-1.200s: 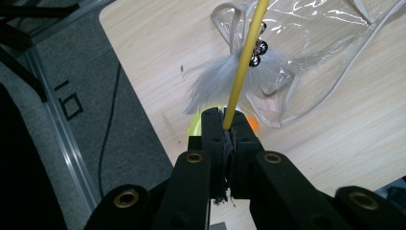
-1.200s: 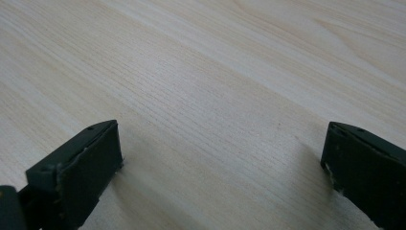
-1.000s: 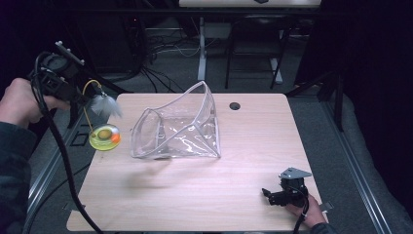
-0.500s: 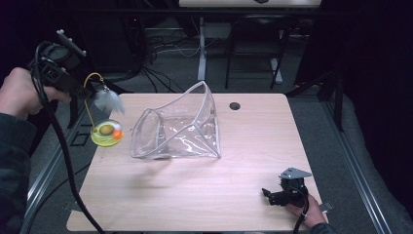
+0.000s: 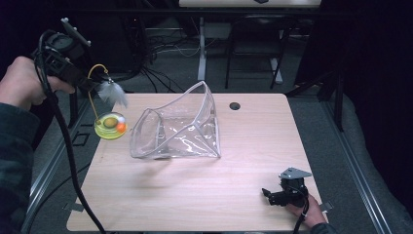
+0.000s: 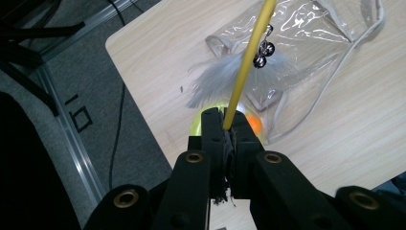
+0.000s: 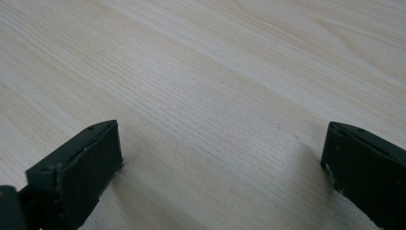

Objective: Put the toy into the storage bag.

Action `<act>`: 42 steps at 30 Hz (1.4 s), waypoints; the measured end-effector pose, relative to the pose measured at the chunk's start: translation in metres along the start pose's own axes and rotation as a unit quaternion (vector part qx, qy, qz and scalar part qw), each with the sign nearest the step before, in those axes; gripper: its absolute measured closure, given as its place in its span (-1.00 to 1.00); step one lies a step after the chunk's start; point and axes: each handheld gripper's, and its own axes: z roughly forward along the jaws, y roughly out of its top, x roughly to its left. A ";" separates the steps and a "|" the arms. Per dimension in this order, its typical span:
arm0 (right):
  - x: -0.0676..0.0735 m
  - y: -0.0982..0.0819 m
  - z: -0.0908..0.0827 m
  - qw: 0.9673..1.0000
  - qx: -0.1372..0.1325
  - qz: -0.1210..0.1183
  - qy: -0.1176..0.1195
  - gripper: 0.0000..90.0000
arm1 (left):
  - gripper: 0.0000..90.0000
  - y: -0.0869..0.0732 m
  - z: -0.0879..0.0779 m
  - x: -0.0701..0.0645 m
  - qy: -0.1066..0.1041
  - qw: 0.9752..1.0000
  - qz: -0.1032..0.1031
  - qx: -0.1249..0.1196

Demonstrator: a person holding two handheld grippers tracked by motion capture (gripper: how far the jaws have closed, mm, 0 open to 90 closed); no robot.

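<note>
My left gripper (image 5: 95, 80) is above the table's far left corner, shut on the thin yellow wire (image 6: 244, 67) of a cat toy. A grey feather (image 5: 113, 92) and small bells (image 6: 262, 50) dangle from the wire. The toy's yellow-green base (image 5: 109, 127) with an orange ball (image 5: 121, 127) is below, at the table's left edge; I cannot tell whether it touches the wood. A clear plastic pouch (image 5: 178, 124) stands open just right of the toy. My right gripper (image 5: 267, 194) rests on the table at the front right, jaws wide open (image 7: 220, 158) with nothing between them.
A small black disc (image 5: 235, 106) lies at the back of the wooden table (image 5: 195, 195). Cables and metal frame legs sit on the floor behind and to the left. My left gripper's cable (image 5: 68, 156) hangs down past the table's left edge.
My left gripper has risen and drifted a little right, carrying the wire, feather and base with it. The right gripper has stayed put.
</note>
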 end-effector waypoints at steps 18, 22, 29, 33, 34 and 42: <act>0.000 0.000 0.000 1.000 0.001 -0.001 0.000 -1.00 | 0.95 0.025 -0.013 -0.019 0.002 1.000 0.025 -0.010; 0.000 0.000 0.000 1.000 0.001 -0.001 0.000 -1.00 | 0.95 0.031 -0.015 -0.024 0.001 0.999 0.032 -0.012; 0.000 0.000 0.000 1.000 0.001 -0.001 0.000 -1.00 | 0.95 0.041 -0.016 -0.032 -0.002 0.999 0.046 -0.011; 0.000 0.000 0.000 1.000 0.002 -0.001 0.000 -1.00 | 0.95 0.047 -0.014 -0.037 -0.004 0.998 0.055 -0.010; 0.000 0.000 0.000 1.000 0.002 -0.001 0.000 -1.00 | 0.95 0.049 -0.014 -0.039 -0.005 0.998 0.057 -0.010; 0.000 0.000 0.000 1.000 0.001 -0.001 0.000 -1.00 | 0.95 0.060 -0.006 -0.048 -0.012 0.997 0.072 -0.007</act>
